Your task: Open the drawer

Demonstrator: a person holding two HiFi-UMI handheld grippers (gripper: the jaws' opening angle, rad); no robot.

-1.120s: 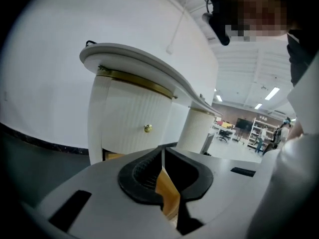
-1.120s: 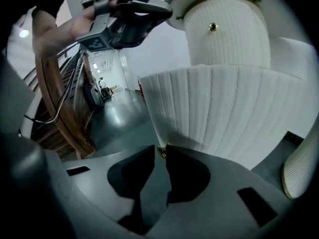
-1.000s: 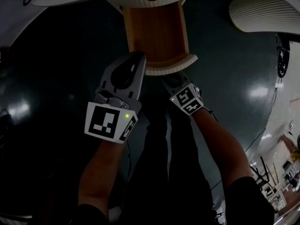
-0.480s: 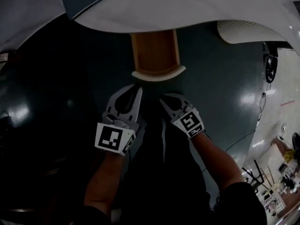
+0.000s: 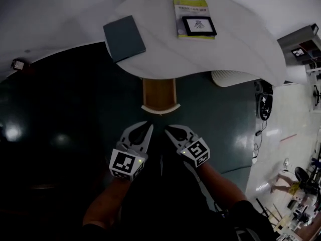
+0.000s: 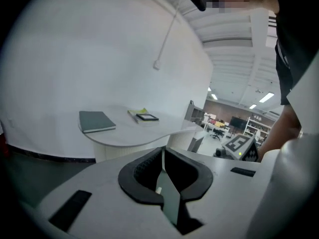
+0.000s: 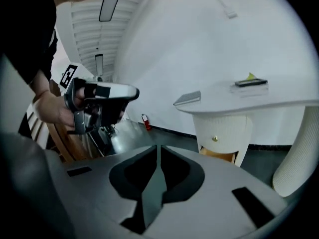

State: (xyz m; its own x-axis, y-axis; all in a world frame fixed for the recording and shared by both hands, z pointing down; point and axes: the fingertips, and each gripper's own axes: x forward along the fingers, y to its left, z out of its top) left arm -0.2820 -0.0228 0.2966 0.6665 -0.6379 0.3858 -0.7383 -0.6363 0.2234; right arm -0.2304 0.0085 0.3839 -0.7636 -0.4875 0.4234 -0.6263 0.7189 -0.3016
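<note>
Brass drawer knob (image 7: 215, 139) shows only in right gripper view.

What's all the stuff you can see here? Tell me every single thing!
table: one, white, curved, against the wall
notebook: one, dark grey, on the table's left part
booklet: one, yellow-green, on the table near the wall
frame: one, black-edged, lying on the booklet
drawer: one, wooden inside, white front, open under the table
knob: one, brass, on the drawer front
floor: dark green, shiny
left gripper: one, grey, jaws together, empty, near the drawer
right gripper: one, grey, jaws together, empty, beside the left one
forearms: two, bare, at the bottom
</note>
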